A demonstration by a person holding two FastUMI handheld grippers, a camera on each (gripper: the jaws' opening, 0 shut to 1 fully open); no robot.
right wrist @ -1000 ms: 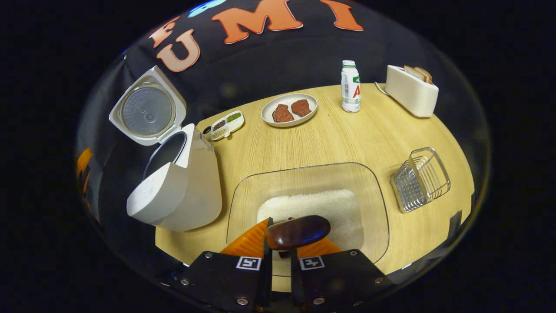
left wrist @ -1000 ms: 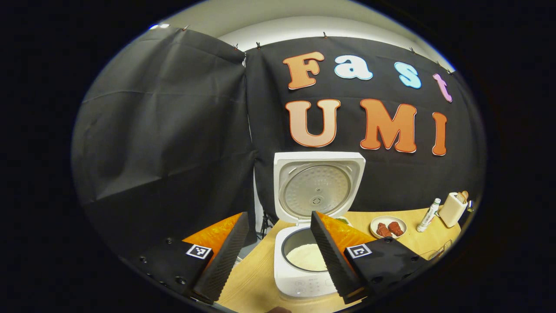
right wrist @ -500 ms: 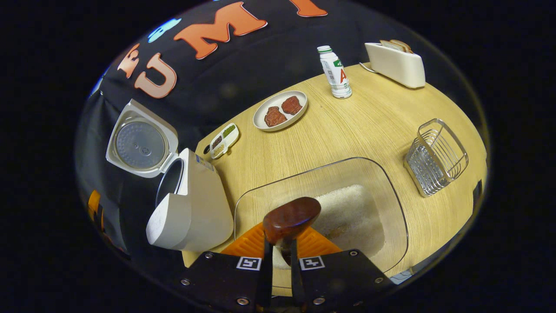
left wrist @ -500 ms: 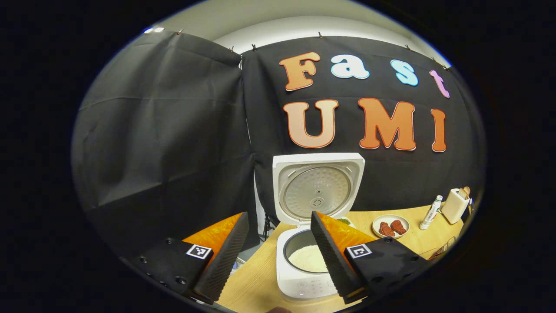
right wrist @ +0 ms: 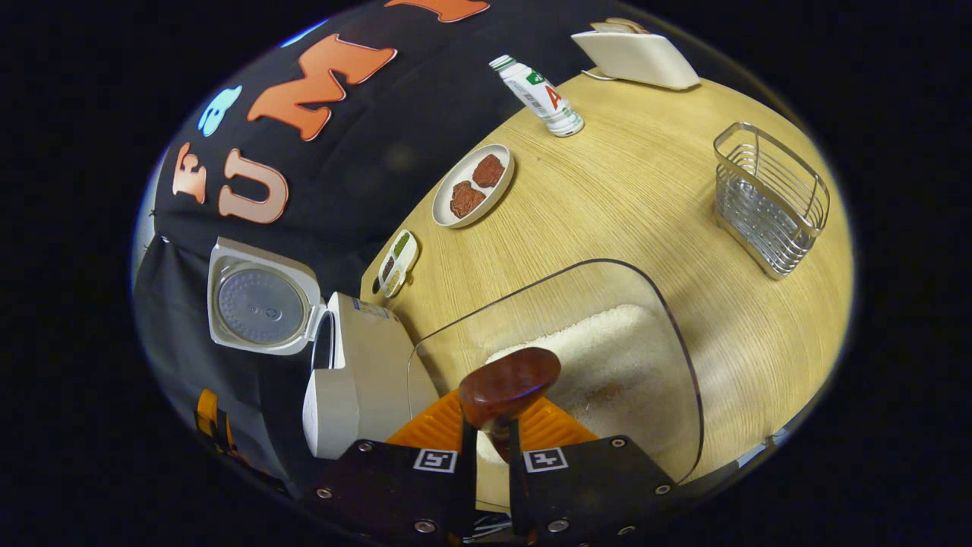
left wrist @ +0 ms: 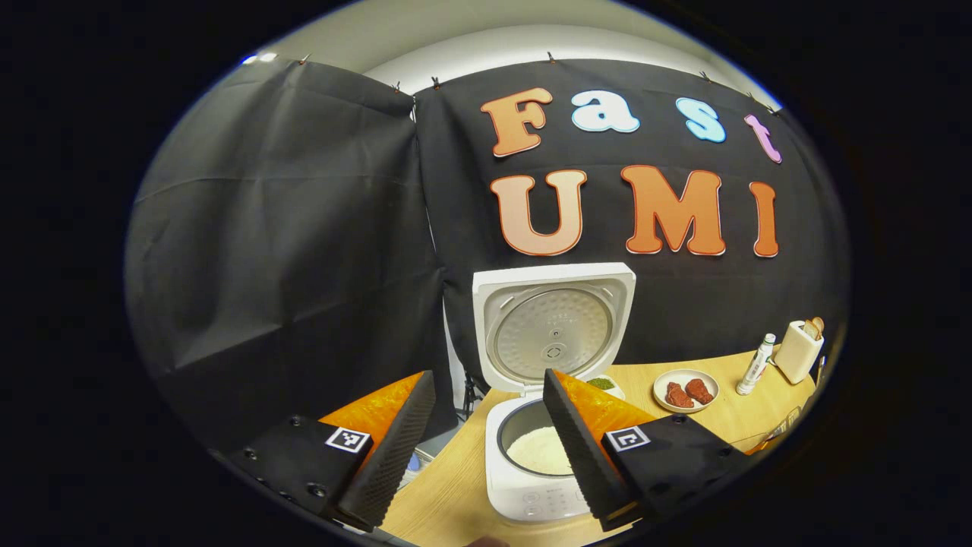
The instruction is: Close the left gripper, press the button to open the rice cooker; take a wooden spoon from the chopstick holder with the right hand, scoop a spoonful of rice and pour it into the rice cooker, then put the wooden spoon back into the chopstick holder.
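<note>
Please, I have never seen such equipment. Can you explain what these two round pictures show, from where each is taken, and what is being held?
No robot is here: a person holds a two-finger claw in each hand, and a camera rides on each claw, looking along its fingers.

In the left gripper view, the left claw is open and holds nothing. Past it stands the white rice cooker with its lid up and white rice inside.

In the right gripper view, the right claw is shut on the dark brown wooden spoon, above the clear glass container of rice.

On the light wooden table also lie a round plate with two brown pieces of meat, a small white bottle, a cream toaster with bread, a small divided dish, and a wire metal holder.
</note>
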